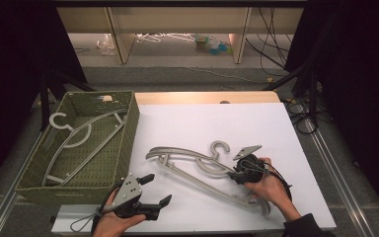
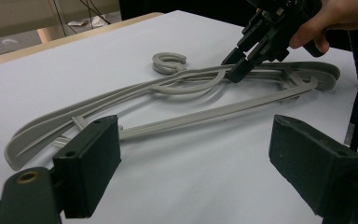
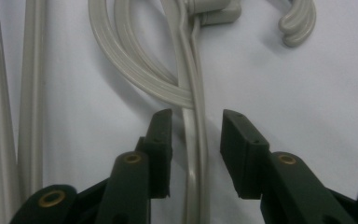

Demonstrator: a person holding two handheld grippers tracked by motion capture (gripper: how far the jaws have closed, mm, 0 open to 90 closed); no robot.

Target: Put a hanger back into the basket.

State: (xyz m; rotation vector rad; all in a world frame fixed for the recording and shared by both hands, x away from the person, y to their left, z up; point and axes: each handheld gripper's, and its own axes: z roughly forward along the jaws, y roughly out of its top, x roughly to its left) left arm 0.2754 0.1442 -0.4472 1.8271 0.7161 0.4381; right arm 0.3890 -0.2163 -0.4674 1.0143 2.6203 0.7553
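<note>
Two grey plastic hangers point(image 1: 197, 168) lie stacked on the white table top point(image 1: 202, 123), their hooks point(image 1: 219, 146) pointing away from me. My right gripper point(image 1: 234, 174) reaches down onto them just below the hooks. In the right gripper view its jaws point(image 3: 196, 119) straddle a thin hanger arm point(image 3: 193, 93), with a small gap on each side, so it is open. The left gripper view shows the same right gripper point(image 2: 237, 70) tipped onto the hangers point(image 2: 168, 100). My left gripper point(image 1: 159, 188) is at the front left, open wide and holding nothing point(image 2: 196, 135).
A green woven basket point(image 1: 128, 128) stands at the table's left edge with another grey hanger point(image 1: 79, 133) lying inside. Black stands and cables line both sides, and shelving stands beyond the far edge.
</note>
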